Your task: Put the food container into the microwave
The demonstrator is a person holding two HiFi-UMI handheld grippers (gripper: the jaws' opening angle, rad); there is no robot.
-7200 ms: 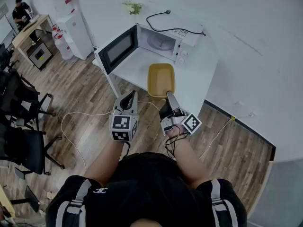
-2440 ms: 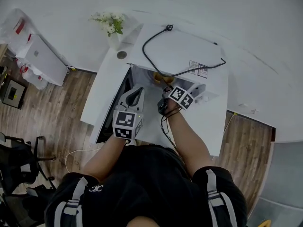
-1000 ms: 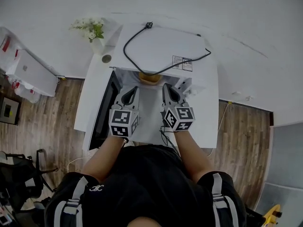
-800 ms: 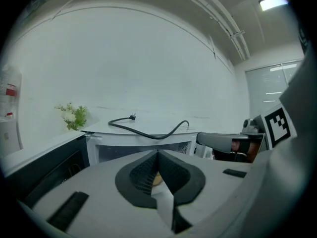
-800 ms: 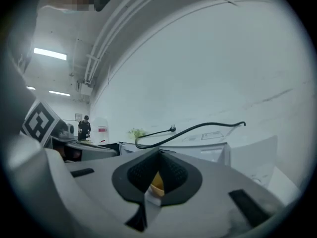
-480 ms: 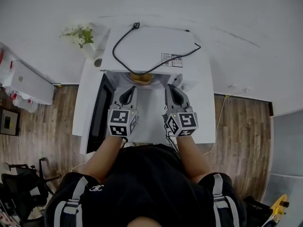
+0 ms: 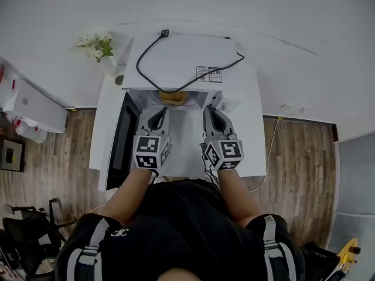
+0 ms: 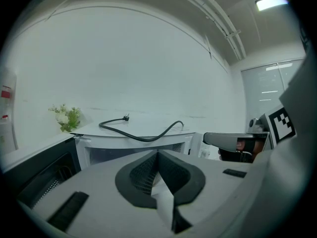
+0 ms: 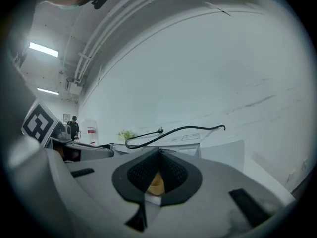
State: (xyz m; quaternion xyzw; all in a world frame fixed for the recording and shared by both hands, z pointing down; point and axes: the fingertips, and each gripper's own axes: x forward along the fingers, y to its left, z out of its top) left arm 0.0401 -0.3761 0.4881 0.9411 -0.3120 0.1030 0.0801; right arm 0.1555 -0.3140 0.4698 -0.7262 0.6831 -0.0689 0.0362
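Observation:
The yellow food container (image 7: 173, 96) sits inside the white microwave (image 7: 181, 57), just behind the opening; in the right gripper view the container (image 9: 156, 183) shows as a yellow patch past the jaws. The black microwave door (image 7: 119, 142) hangs open to the left. My left gripper (image 7: 159, 113) and right gripper (image 7: 210, 111) hover side by side in front of the opening, both shut and holding nothing. Neither touches the container.
A black power cable (image 7: 138, 69) loops over the microwave's top. A small vase of flowers (image 7: 94, 43) stands at the table's back left corner. The white table (image 7: 249, 133) reaches right of the microwave. Wooden floor lies on both sides.
The container went from the table into the microwave in my right gripper. That gripper has let go and drawn back beside the left one. Over the last half second little moved.

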